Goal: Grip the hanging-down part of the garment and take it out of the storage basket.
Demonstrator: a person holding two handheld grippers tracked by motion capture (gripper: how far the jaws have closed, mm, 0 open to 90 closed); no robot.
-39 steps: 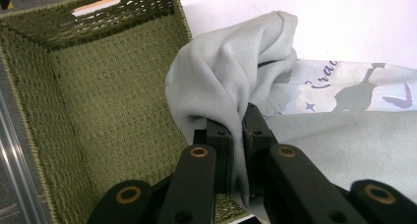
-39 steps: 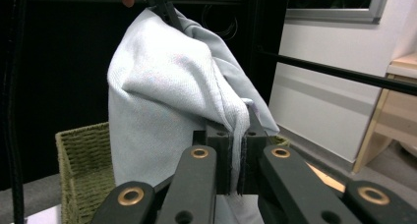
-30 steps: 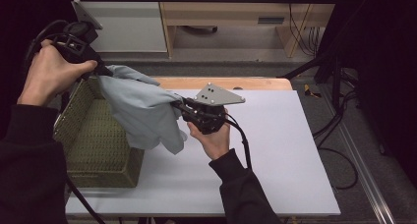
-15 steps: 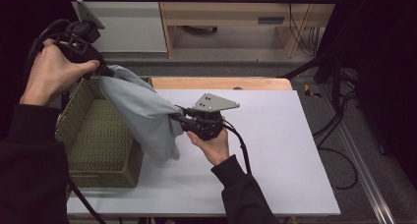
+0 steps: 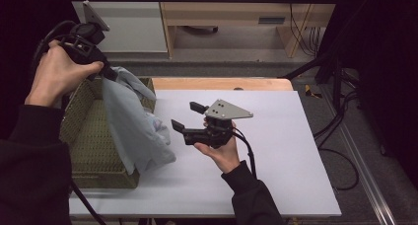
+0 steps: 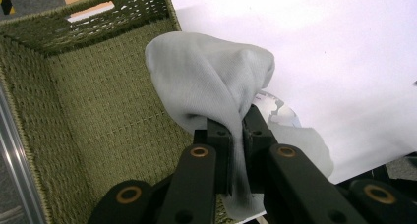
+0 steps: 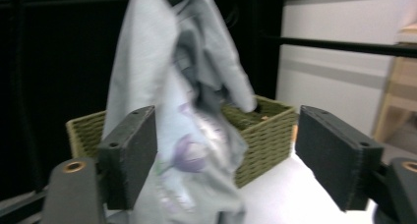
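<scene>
So no readable writing anywhere, just a blurry purple-ish print on the pale grey garment (image 7: 189,160) that I can't make out. Left hand (image 5: 56,77) is raised up high at the back-left, and the left gripper (image 6: 235,130) has its jaws pressed together on a bunched fold of the garment. It hangs down from there, draping over the near wall of the green woven basket (image 5: 84,136) onto the white table (image 5: 286,151). Right hand (image 5: 222,151) sits palm-up over the table, right gripper (image 5: 183,117) pointing at the cloth, jaws spread wide, holding nothing.
</scene>
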